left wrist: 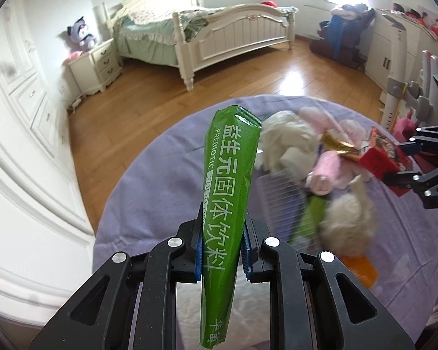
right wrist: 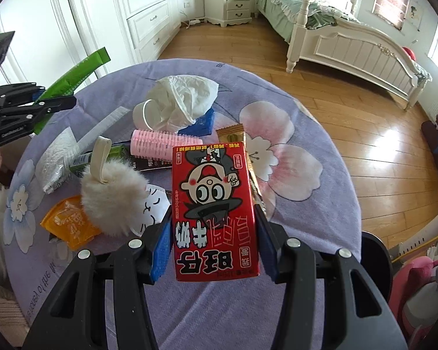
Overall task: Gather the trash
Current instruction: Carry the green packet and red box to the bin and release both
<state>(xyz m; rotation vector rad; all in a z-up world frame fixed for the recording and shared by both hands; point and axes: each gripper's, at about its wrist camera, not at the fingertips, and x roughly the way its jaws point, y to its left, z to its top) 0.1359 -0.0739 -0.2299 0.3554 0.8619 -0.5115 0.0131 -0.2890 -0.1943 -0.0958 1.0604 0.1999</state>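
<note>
Left gripper [left wrist: 222,250]: clamped on green sachet [left wrist: 229,204], blue pads pressing both sides; sachet upright, top end well above the fingers, held over the near edge of the table [left wrist: 149,192].

Right gripper [right wrist: 214,245]: clamped on red carton [right wrist: 214,207], print upside down, pads at the lower half of its sides; carried above the table, not touching the cloth [right wrist: 300,110].

Cloth: lilac, flower print, covering a round table.

On the cloth, centre: crumpled white tissue [right wrist: 187,96] resting against a white paper cup [right wrist: 144,113] lying on its side; blue pack [right wrist: 200,124] just beside and partly under the tissue.

Pink hair roller [right wrist: 163,143]: lying flat, just in front of the cup.

Gold wrapper [right wrist: 230,134]: partly hidden behind the carton.

Comb [right wrist: 99,134]: lying diagonally, left of the roller, over a white mesh pad [right wrist: 54,157].

Second green sachet [right wrist: 102,157]: flat, partly under the comb and pompom.

Fluffy pompom [right wrist: 112,198] with cream loop: near edge, touching an orange packet [right wrist: 68,224].

Beyond the table: wood floor [right wrist: 365,134], white bed [left wrist: 219,29], nightstand [left wrist: 95,64] with a plush toy [left wrist: 80,33].
</note>
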